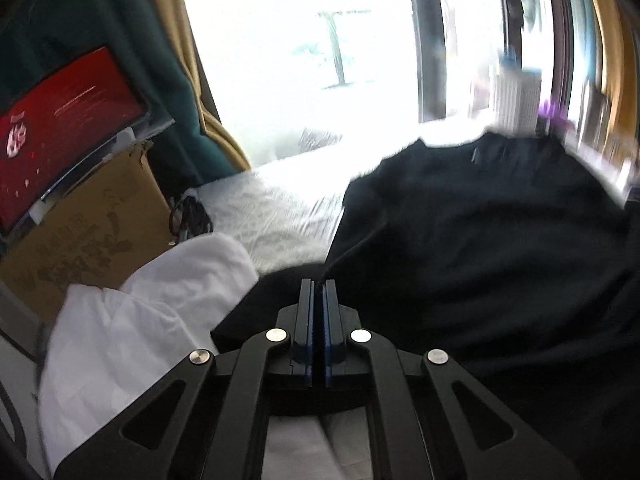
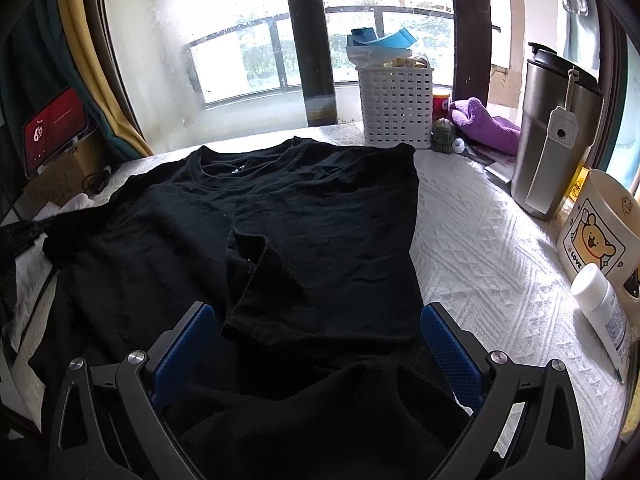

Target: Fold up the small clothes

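Observation:
A black T-shirt (image 2: 304,216) lies on the white quilted cover (image 2: 472,240), collar toward the window, its right side folded in with a sleeve lying on top. My right gripper (image 2: 316,320) is open, its blue pads wide apart above the shirt's lower part, holding nothing. In the left wrist view the same shirt (image 1: 480,240) fills the right side. My left gripper (image 1: 318,286) is shut on the shirt's left sleeve edge, a thin fold of black cloth pinched between the pads. The left gripper also shows far left in the right wrist view (image 2: 16,234).
A white basket (image 2: 396,108), a purple cloth (image 2: 484,122), a steel tumbler (image 2: 556,140), a bear mug (image 2: 596,232) and a white bottle (image 2: 604,316) line the right side. White cloth (image 1: 140,320), a cardboard box (image 1: 92,224) and a red tablet (image 1: 64,120) stand at the left.

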`<state>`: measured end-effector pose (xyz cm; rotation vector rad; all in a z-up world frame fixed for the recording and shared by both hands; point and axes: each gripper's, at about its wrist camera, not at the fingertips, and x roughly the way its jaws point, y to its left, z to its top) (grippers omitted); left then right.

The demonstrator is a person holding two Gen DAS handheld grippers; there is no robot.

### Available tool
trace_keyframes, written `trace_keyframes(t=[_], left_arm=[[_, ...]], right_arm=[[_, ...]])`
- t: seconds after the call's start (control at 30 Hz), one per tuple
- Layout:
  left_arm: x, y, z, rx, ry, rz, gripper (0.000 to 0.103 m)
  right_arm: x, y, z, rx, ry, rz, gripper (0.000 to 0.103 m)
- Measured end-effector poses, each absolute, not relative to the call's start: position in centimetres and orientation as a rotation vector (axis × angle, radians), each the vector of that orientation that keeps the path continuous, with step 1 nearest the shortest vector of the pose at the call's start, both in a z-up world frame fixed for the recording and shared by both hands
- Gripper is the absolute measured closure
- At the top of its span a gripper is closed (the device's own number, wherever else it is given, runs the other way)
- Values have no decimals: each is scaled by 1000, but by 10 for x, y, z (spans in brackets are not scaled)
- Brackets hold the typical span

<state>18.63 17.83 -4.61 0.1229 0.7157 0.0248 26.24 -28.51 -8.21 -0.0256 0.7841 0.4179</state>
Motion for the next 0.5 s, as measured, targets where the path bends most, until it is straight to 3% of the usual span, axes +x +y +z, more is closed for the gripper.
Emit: trace_keyframes(t=[0.5], left_arm=[[229,151,16,-280,611,-216,101]], right_arm=[[261,-300,-80,59,747,462,0]])
